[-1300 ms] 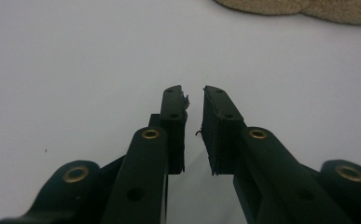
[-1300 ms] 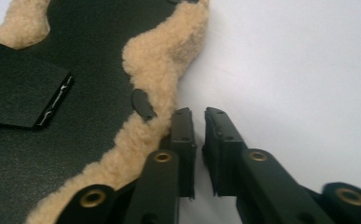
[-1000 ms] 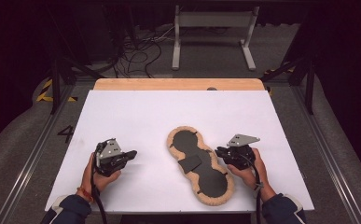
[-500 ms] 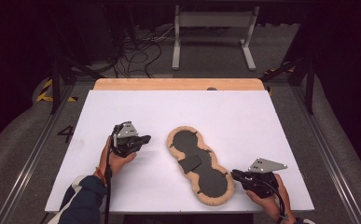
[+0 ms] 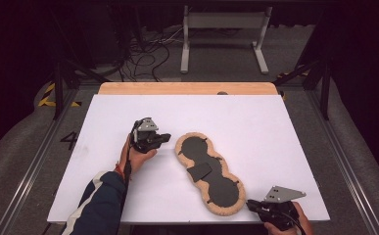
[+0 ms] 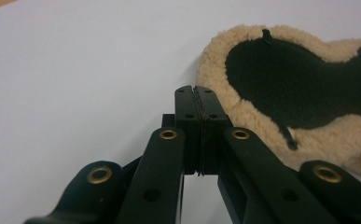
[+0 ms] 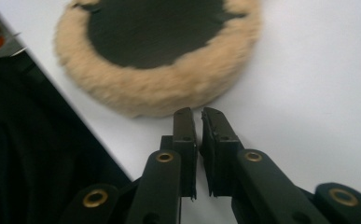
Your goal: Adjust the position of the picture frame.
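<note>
White table point(image 5: 275, 127): fleece-edged black pad point(image 5: 209, 172) lies flat, running from middle toward near edge.

Left gripper point(image 5: 163, 138): jaws together, empty, just beside pad's far lobe.

Right gripper point(image 5: 251, 206): jaws nearly together, thin gap, empty, at near edge by pad's near lobe.

Risk: push from there could slide pad over near edge.

Right gripper view shows table edge drop; left gripper view shows fleece pile, stitch tabs, possibly loose.

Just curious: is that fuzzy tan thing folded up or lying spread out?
Spread out. The fleece pad lies flat on the white table, dark side up.
</note>
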Tool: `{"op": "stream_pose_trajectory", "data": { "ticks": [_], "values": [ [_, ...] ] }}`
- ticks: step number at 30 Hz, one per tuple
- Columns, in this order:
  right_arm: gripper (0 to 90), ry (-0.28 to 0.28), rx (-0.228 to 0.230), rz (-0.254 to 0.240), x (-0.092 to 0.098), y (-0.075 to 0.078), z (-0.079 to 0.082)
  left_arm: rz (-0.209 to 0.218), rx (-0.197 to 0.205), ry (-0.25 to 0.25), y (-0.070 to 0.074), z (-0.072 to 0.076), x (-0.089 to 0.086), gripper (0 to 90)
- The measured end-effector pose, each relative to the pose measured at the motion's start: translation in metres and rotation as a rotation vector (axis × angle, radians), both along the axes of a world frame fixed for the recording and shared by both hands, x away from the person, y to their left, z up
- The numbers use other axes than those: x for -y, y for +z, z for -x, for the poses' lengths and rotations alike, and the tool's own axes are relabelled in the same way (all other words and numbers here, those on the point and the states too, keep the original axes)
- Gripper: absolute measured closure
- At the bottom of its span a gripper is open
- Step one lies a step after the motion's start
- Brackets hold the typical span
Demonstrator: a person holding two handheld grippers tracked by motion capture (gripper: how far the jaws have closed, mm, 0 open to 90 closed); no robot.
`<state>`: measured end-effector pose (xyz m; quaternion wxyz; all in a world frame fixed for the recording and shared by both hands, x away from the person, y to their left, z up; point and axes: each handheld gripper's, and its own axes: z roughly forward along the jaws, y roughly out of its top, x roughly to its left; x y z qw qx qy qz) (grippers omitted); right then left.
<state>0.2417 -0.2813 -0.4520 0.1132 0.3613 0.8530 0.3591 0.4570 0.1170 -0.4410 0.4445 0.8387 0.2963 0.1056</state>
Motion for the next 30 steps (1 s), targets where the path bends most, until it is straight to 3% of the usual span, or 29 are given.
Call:
{"op": "stream_pose_trajectory", "data": {
  "ticks": [4, 7, 9, 13, 18, 20, 25, 30],
  "values": [
    [81.3, 0.035, 0.009, 0.002, -0.005, -0.002, 0.000, -0.013, -0.021, 0.007, -0.001, -0.009, 0.015, 87.5],
    [80.8, 0.031, 0.017, 0.004, -0.006, -0.002, 0.001, -0.023, -0.023, 0.020, -0.002, -0.015, 0.023, 87.0],
    [80.0, 0.017, 0.027, 0.002, -0.007, -0.002, 0.000, -0.052, -0.013, 0.023, -0.004, -0.020, 0.029, 85.2],
    [78.5, 0.015, 0.039, 0.006, -0.007, -0.003, 0.000, -0.080, -0.054, 0.058, -0.011, -0.031, 0.036, 83.0],
    [80.4, -0.026, 0.045, 0.010, -0.008, -0.003, -0.002, -0.142, -0.061, 0.042, -0.018, -0.034, 0.046, 82.2],
    [80.7, -0.037, 0.045, 0.005, -0.008, -0.004, -0.003, -0.132, -0.065, 0.037, -0.019, -0.034, 0.045, 84.0],
    [81.8, -0.073, 0.048, 0.005, -0.009, -0.004, -0.005, -0.152, -0.068, -0.004, -0.018, -0.034, 0.040, 89.5],
    [86.0, -0.130, 0.053, -0.008, -0.008, -0.005, -0.013, -0.137, -0.083, -0.046, -0.018, -0.032, 0.033, 89.9]
  ]
}}
